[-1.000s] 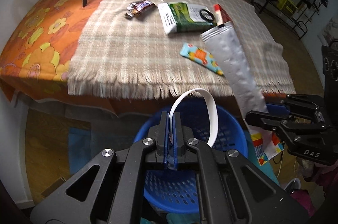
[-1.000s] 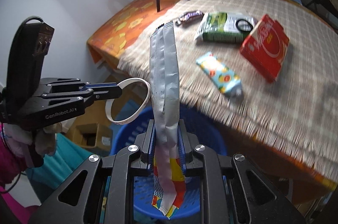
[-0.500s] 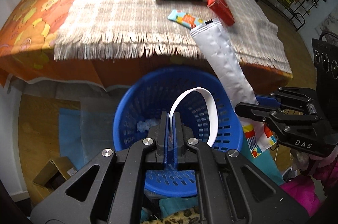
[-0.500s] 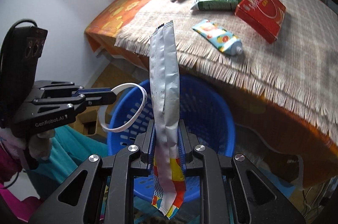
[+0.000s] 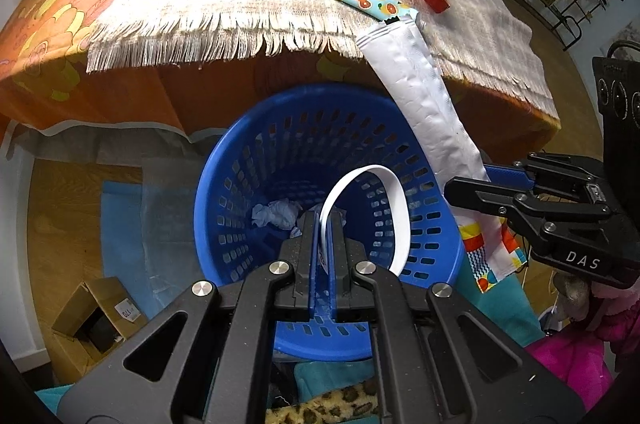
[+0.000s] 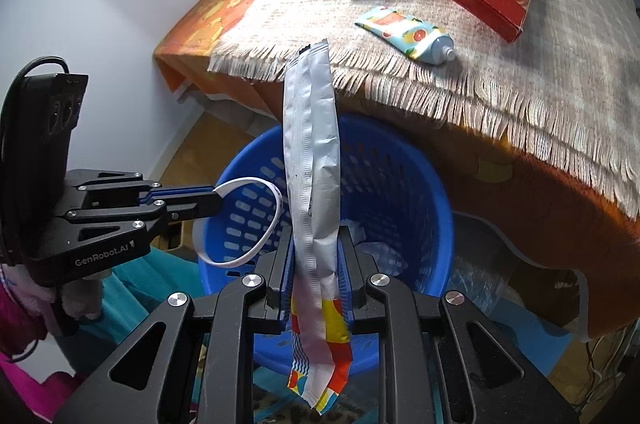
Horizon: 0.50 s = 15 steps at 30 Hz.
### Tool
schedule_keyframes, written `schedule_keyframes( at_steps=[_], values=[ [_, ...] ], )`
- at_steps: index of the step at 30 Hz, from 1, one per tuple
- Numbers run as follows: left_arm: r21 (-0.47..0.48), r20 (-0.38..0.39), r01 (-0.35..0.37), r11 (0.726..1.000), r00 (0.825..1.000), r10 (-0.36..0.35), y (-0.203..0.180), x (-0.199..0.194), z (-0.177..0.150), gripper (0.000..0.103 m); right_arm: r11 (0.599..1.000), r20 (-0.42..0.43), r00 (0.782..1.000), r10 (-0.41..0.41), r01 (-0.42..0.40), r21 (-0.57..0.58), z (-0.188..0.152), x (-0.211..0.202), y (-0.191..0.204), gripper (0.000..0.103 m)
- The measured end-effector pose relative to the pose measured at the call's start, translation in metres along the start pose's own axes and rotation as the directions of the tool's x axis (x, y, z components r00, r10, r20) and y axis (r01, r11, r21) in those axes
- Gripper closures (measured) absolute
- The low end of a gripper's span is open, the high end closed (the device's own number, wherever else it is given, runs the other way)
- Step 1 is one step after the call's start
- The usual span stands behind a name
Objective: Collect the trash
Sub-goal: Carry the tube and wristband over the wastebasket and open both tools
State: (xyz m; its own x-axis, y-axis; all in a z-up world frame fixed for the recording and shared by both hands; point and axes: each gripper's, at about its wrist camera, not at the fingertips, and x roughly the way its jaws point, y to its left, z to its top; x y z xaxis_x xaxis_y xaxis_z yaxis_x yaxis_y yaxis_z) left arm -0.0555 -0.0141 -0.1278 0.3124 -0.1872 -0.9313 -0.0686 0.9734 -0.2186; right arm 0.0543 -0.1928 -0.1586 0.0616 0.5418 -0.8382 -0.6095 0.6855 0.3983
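I kept both tools over the blue basket (image 5: 248,160) for dropping: left tool (image 5: 323,224) clamped on the white band (image 5: 394,192), right tool (image 6: 314,244) pinching the silver wrapper (image 6: 312,144).

"DAS" in white on the right tongs (image 5: 466,190), "GenRobot.AI" on the left tongs (image 6: 218,202), other print too small to read
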Motion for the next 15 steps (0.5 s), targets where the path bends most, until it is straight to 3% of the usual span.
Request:
schedule_keyframes(
  at_steps=[8,11,13,15],
  values=[
    [0.01,-0.011,-0.015,1.0,1.0,0.015,-0.0028,0.0038,-0.0033,0.101,1.0,-0.016,1.0,-0.01,0.01,0.01,0.0015,0.0033,-0.0015,0.083],
    [0.009,-0.016,-0.019,1.0,1.0,0.019,-0.0026,0.0055,-0.0033,0.092,1.0,-0.018,1.0,-0.017,0.017,0.015,0.0017,0.0039,-0.0028,0.075],
    [0.009,-0.015,-0.021,1.0,1.0,0.021,-0.003,0.006,-0.0027,0.077,1.0,-0.014,1.0,-0.021,0.021,0.02,0.0016,0.0031,-0.004,0.066],
    [0.01,-0.01,-0.023,1.0,1.0,0.023,-0.003,0.0051,-0.0026,0.069,0.999,-0.01,1.0,-0.021,0.021,0.025,0.0011,0.0016,-0.0051,0.063]
  ],
)
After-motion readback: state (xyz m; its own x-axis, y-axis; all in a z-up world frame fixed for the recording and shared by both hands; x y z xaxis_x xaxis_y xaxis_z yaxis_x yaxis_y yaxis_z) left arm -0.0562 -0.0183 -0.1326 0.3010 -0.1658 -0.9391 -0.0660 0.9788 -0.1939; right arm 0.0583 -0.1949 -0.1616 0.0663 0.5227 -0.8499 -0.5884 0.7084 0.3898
